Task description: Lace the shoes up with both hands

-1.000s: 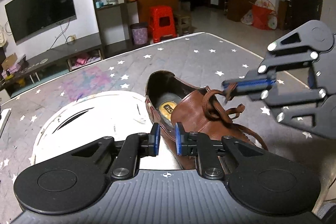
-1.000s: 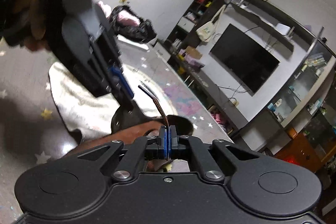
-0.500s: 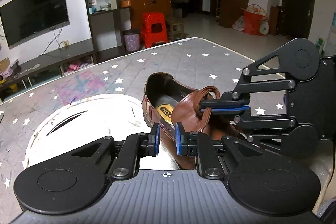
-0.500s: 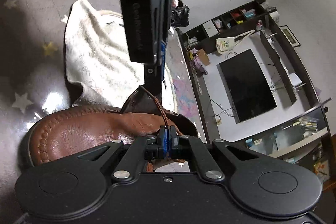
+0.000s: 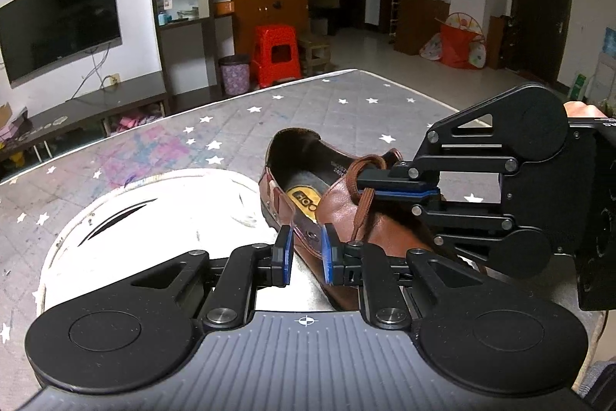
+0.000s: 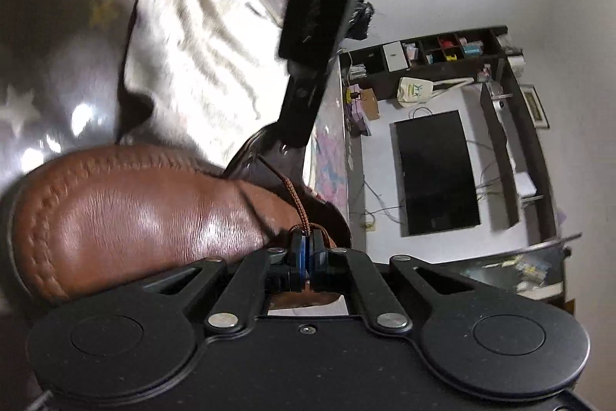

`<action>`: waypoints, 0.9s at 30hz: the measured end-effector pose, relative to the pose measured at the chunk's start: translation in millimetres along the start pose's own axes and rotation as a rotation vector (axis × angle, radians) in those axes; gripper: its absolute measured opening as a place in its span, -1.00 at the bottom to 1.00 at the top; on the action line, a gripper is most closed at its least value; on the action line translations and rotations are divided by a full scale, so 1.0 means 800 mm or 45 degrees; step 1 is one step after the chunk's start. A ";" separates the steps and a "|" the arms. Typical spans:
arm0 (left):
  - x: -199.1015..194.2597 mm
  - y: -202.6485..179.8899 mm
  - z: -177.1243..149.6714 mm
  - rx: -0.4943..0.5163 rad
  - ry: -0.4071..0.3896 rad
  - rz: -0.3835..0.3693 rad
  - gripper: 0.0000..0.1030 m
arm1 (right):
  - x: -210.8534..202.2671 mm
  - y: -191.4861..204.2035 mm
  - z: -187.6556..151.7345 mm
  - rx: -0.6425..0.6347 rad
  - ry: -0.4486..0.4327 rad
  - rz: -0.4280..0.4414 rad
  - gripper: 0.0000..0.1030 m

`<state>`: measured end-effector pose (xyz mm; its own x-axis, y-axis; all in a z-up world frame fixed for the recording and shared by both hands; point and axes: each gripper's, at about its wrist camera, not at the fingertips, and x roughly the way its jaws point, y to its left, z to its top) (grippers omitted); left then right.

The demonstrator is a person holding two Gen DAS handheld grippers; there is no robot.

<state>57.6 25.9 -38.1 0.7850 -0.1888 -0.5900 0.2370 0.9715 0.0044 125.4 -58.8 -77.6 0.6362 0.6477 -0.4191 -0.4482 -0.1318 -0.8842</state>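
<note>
Brown shoe [image 5: 346,203] lies in middle of star table [image 5: 308,110]. White cloth [image 5: 154,218] touches shoe's left side. Left gripper [image 5: 306,253] sits low at shoe's near side, blue pads apart, small gap between them. Right gripper [image 5: 365,191] comes in from right, blocks way over shoe's tongue, pinches brown lace [image 5: 364,207] (pads closed tight). Lace stretches down across tongue, in the way there. Far half of table is bare, wide room to move. Shoe mouth is open on top.
</note>
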 end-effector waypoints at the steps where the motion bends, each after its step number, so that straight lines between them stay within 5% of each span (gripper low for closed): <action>1: 0.000 0.001 0.000 -0.001 0.000 -0.001 -0.68 | 0.000 0.001 0.000 -0.001 -0.001 0.000 -0.97; 27: -0.004 0.009 -0.003 0.009 -0.006 0.001 -0.68 | -0.006 0.034 -0.003 -0.332 0.030 -0.083 -0.97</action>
<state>55.8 33.6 -38.2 0.7880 -0.1888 -0.5861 0.2403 0.9706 0.0104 111.5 -66.9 -100.1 0.6744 0.6440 -0.3612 -0.2306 -0.2810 -0.9316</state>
